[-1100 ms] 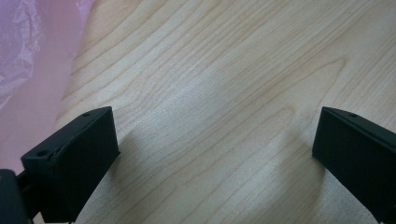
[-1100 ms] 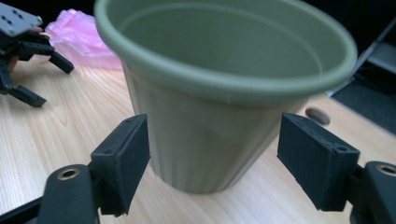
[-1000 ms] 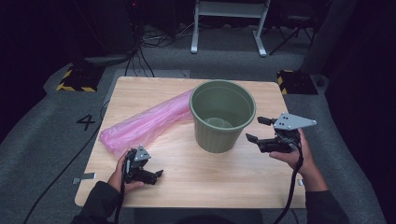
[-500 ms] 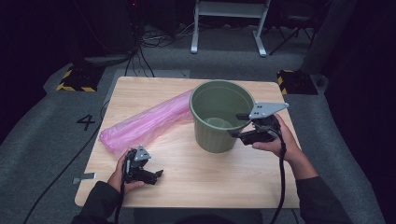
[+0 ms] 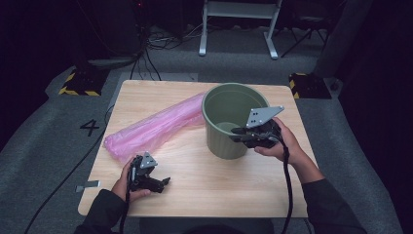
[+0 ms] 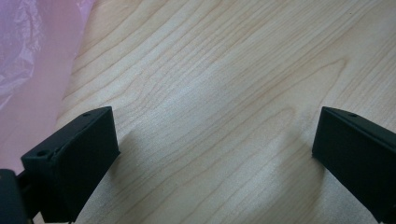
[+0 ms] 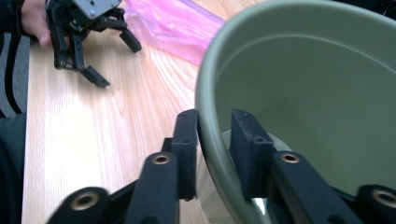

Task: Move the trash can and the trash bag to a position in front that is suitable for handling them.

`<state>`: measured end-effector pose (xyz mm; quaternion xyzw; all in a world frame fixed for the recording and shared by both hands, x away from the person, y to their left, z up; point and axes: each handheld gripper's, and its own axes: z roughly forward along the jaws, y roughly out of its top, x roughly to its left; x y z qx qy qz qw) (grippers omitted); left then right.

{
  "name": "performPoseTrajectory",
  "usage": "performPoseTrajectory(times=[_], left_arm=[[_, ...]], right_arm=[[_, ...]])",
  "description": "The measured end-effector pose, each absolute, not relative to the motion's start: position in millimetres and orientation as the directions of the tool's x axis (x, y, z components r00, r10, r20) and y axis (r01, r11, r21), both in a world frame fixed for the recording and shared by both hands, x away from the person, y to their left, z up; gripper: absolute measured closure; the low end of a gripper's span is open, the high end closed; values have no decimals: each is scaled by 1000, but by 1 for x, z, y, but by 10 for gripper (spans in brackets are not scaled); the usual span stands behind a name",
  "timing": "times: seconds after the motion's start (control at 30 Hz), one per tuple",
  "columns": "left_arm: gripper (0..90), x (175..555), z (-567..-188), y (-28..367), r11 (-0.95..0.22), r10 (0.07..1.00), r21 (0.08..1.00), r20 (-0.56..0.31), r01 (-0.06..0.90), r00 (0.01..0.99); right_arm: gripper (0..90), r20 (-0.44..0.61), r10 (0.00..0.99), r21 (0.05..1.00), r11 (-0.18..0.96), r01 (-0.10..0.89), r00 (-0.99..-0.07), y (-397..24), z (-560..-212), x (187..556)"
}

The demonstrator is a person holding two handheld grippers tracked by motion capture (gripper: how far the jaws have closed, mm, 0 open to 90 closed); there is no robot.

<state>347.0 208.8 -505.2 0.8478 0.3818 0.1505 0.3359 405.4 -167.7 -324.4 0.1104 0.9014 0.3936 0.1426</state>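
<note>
Moved: right gripper (image 7: 212, 140) coming in onto bin (image 5: 229, 105) rim (image 7: 205, 93), jaws closing astride it.
Left gripper (image 5: 153, 180): we're idling, jaws spread, holding nothing.
Next: we're judging pinch rim firmly, then lift.

The room is dark around — only the table (image 5: 195, 195) is well lit, from above. The high view is a little soft and grainy. In the left gripper view a pale sheen lies on the wood, with soft shadows beside the jaws. In the right gripper view the nearest parts are blurred.
</note>
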Motion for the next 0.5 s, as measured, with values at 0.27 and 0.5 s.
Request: performPoseTrajectory(times=[0.27,0.5], left_arm=[[3,347,-505,209,-485,747,684,1,544,665],[3,347,-505,209,-485,747,684,1,544,665]], right_arm=[[800,-175,278,717,693,72,-944,-175,-320,397],[800,-184,249,700,713,51,-951,-181,-318,381]])
